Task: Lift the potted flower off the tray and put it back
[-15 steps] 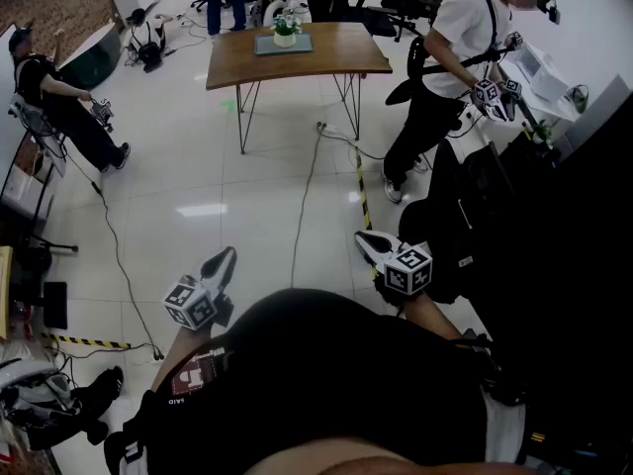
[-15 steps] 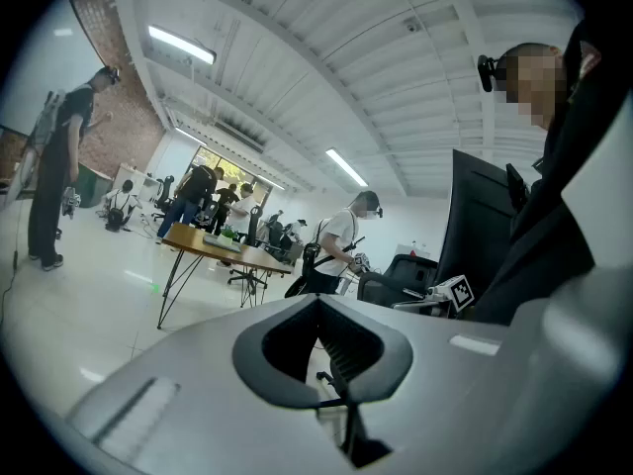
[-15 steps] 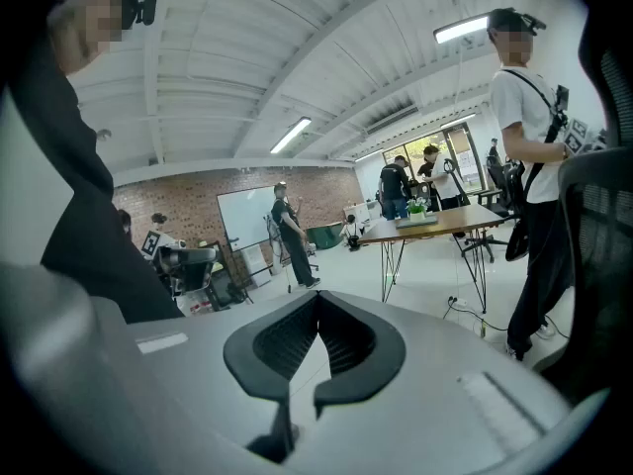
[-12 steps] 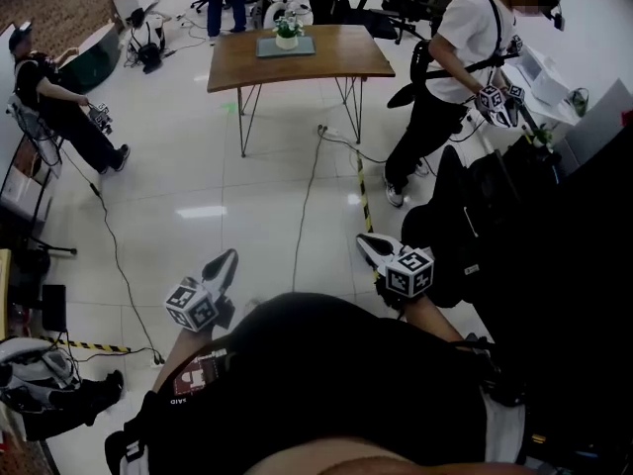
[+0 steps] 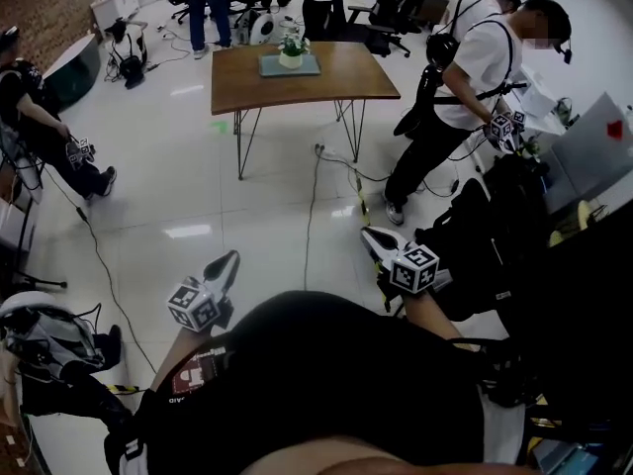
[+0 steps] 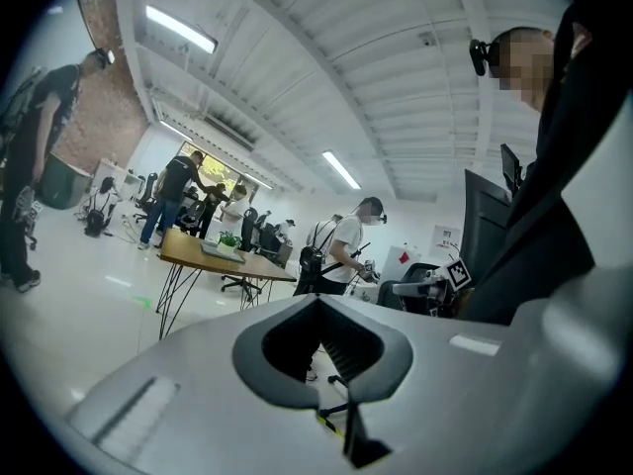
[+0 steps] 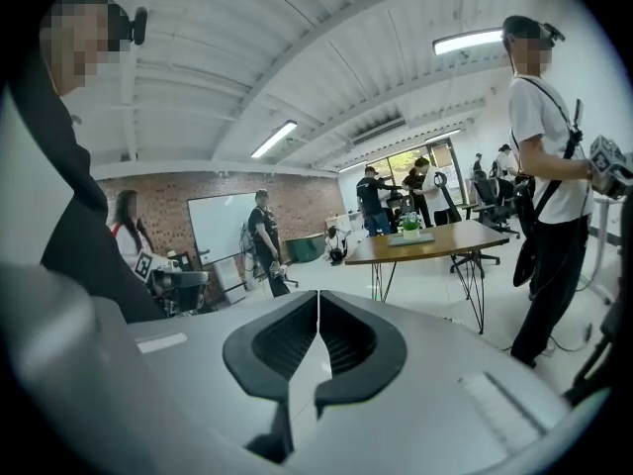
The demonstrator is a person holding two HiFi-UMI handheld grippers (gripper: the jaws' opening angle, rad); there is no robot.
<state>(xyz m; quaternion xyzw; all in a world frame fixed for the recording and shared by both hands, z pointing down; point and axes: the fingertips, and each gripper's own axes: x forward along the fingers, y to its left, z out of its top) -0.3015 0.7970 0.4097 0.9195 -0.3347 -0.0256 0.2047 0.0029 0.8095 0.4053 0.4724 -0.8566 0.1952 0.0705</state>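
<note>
Two grey two-jaw grippers held low by the body, left gripper (image 5: 223,265) at 7 o'clock, right gripper (image 5: 374,240) at 5 o'clock. Jaws on each pressed together, nothing between them. Closed and tucked in, likely because nothing is within reach. Far off at 12 o'clock: small green flower in a white pot (image 5: 291,49), upright on flat grey rectangular tray (image 5: 290,66), on brown wooden table (image 5: 326,77) — well apart from both. Lift not yet begun, approach needed first.
</note>
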